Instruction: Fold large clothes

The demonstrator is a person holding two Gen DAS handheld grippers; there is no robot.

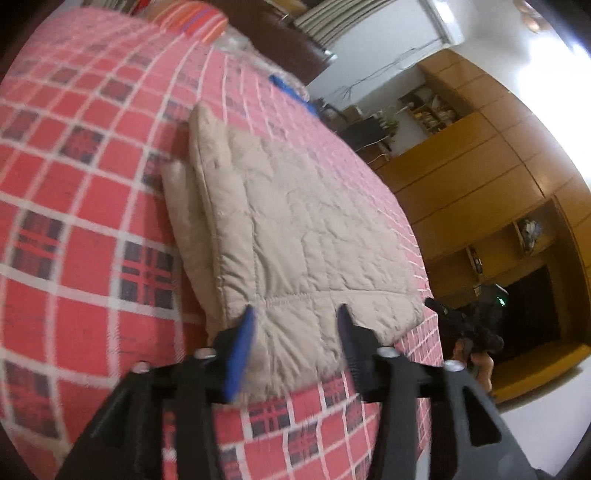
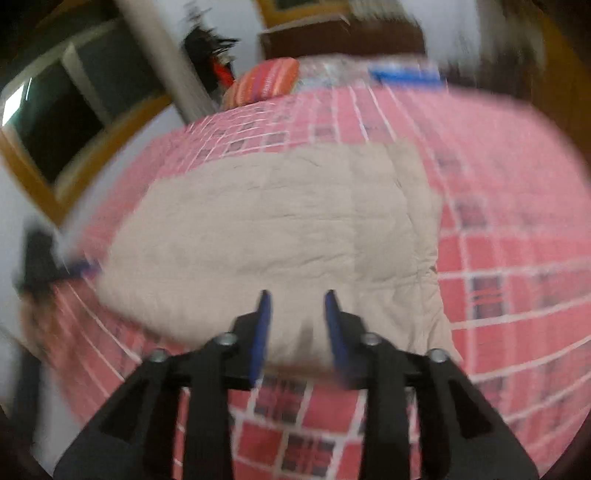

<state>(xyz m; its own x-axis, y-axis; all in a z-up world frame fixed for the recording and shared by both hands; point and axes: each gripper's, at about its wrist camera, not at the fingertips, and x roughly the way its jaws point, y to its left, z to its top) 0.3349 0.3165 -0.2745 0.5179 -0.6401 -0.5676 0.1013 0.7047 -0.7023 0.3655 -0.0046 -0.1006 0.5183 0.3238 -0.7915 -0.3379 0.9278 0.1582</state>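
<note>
Left wrist view: beige quilted garment lies flat on the bed, folded into a rough rectangle, filling centre of frame. Left gripper sits at its near edge, lower centre, fingers apart with the puffy hem between them; not clamped, cloth just bulges in the gap. Probably placed there to take the near edge for the next fold, or just let go of it; can't tell which. Long axis of garment runs from lower centre up to the upper left of frame, narrow far end near a striped pillow. A second layer or sleeve peeks out along the left side of it. Right gripper shows small at right edge, off the bed corner, too small to read its fingers here

Right wrist view: heavy blur. Same garment spans centre, long side running left to right across frame, right gripper at the near edge, lower centre. Fingers apart, cloth edge between them, no clamp visible. Garment lies on bed, checked cover all around it, so it sits well inside the mattress, likely for room to fold. Pillow at upper centre

Judgement: both grippers on adjacent near edges, set for a fold away from the person
</note>
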